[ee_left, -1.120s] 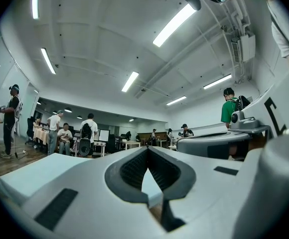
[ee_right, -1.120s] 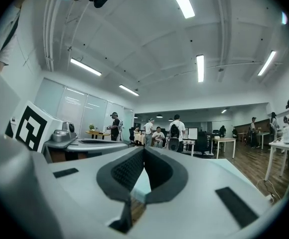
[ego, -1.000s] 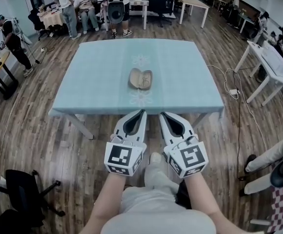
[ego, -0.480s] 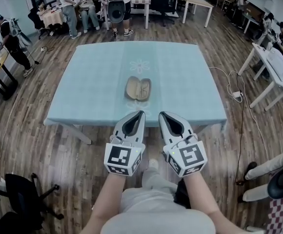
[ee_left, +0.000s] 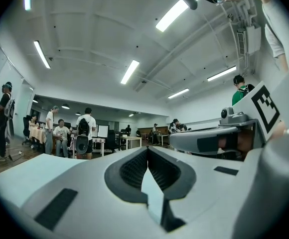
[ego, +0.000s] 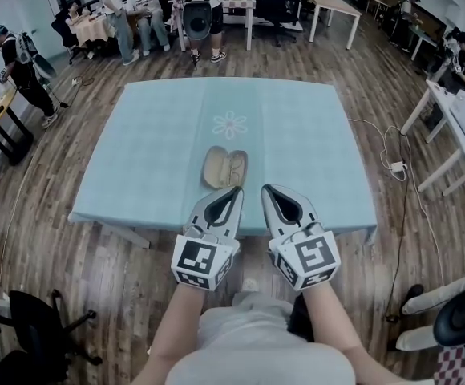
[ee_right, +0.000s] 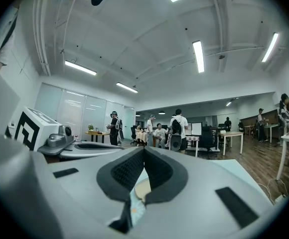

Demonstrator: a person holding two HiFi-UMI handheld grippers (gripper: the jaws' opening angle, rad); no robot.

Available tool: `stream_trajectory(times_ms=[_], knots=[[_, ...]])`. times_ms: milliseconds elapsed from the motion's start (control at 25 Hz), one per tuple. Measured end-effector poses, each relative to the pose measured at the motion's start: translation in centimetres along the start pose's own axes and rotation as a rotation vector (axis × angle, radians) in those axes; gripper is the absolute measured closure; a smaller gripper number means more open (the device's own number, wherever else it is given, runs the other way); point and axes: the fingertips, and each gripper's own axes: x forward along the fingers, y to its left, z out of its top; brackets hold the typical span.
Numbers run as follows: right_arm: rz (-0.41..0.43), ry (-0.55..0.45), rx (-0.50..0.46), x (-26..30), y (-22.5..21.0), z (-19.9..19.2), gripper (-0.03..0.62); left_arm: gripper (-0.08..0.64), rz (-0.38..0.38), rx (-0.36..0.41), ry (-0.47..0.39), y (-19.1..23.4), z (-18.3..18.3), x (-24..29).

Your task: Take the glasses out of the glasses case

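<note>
I see an evenly bright room, lit from above by long ceiling strip lights point(ee_left: 172, 14) that burn out to plain white in both gripper views. Shadows below the table point(ego: 152, 151) are faint and soft. Every view bows hard toward its edges, and the gripper views have dark rounded corners. The left gripper point(ee_left: 147, 149) looks soft up close.

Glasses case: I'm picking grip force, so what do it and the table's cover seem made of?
Glasses case: tan, matte, smooth-looking shell, probably leather or imitation; too small to be sure. Tablecloth: pale blue, matte, likely fabric; faint flower print, hanging past the edge.
</note>
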Motion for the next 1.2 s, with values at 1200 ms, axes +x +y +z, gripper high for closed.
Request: stream_trajectory(times_ms=[1200], knots=[[0.035,0.16,0.088,10.8,-9.1,-7.3,0.586,0.433,0.068,-0.21,0.316,10.1,-11.6,11.4]])
